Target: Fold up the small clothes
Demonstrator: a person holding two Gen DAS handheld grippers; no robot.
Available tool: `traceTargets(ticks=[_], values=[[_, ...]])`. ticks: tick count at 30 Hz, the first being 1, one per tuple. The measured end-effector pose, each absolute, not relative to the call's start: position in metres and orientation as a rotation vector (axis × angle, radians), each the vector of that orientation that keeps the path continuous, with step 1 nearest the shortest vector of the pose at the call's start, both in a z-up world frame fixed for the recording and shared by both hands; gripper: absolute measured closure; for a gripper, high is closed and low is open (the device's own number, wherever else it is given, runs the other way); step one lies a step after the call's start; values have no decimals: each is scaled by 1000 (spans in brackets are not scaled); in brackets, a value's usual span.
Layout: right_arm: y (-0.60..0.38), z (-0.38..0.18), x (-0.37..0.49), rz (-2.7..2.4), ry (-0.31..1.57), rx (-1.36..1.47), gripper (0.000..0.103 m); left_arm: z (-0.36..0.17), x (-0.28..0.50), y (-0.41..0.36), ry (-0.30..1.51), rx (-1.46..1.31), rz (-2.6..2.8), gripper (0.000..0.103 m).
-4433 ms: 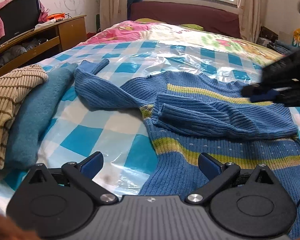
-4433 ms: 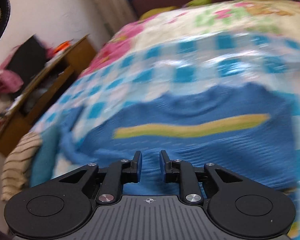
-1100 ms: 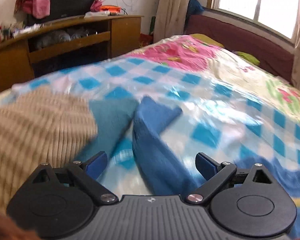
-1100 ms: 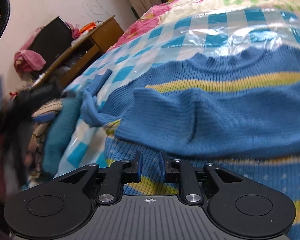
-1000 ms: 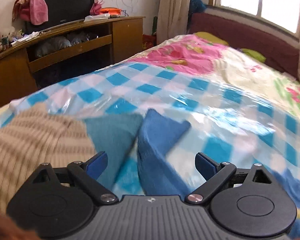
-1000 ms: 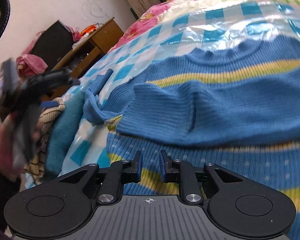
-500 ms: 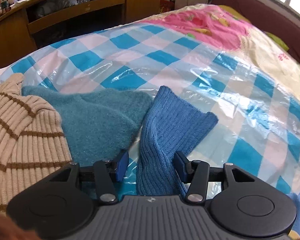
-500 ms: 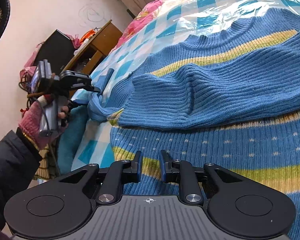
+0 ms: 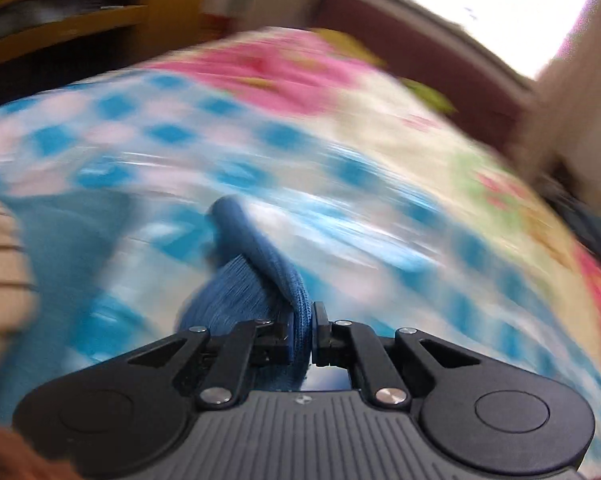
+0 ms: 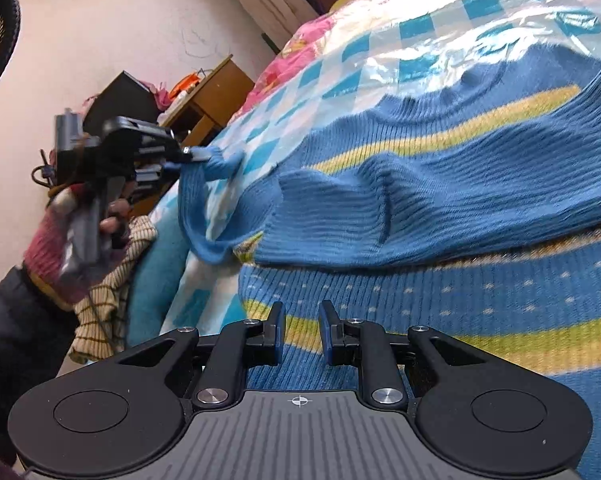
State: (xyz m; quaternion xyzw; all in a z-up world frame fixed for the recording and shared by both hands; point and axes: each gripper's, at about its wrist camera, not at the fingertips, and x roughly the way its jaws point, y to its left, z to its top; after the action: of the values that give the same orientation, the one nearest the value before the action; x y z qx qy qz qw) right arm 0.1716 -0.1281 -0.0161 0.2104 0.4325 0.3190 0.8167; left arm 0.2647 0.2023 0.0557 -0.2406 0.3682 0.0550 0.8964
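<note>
Left claw (image 9: 301, 334) pinches the sweater sleeve (image 9: 256, 280); right claw (image 10: 301, 334) narrow, holding nothing.

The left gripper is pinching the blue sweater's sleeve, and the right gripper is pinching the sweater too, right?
Not quite. The left gripper is pinching the blue sweater's sleeve, but the right wrist view shows the right gripper holding nothing; its fingers are slightly apart with only a bare gap between them above the sweater.

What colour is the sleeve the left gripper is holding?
Plain blue sleeve, clearest in the right wrist view.
</note>
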Motion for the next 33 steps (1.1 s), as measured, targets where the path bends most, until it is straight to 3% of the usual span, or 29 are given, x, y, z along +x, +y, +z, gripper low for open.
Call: traceTargets(ticks=[4,9,12,16,22,33], values=[[-144,-11,171,618,907,437,83,58,235,126,749,-402,-166,89],[-174,-8,172,504,919,434,83,23,195,59,784,-173,-253,86],[-178,-2,180,472,907,431,83,-3,182,64,825,-226,-215,85],[-170,-2,205,448,912,477,74,-12,162,83,799,-354,-175,84],[-154,-18,246,397,960,515,74,-12,147,98,709,-391,-129,69],[-139,-39,270,363,1011,644,74,-24,139,118,675,-478,-116,68]])
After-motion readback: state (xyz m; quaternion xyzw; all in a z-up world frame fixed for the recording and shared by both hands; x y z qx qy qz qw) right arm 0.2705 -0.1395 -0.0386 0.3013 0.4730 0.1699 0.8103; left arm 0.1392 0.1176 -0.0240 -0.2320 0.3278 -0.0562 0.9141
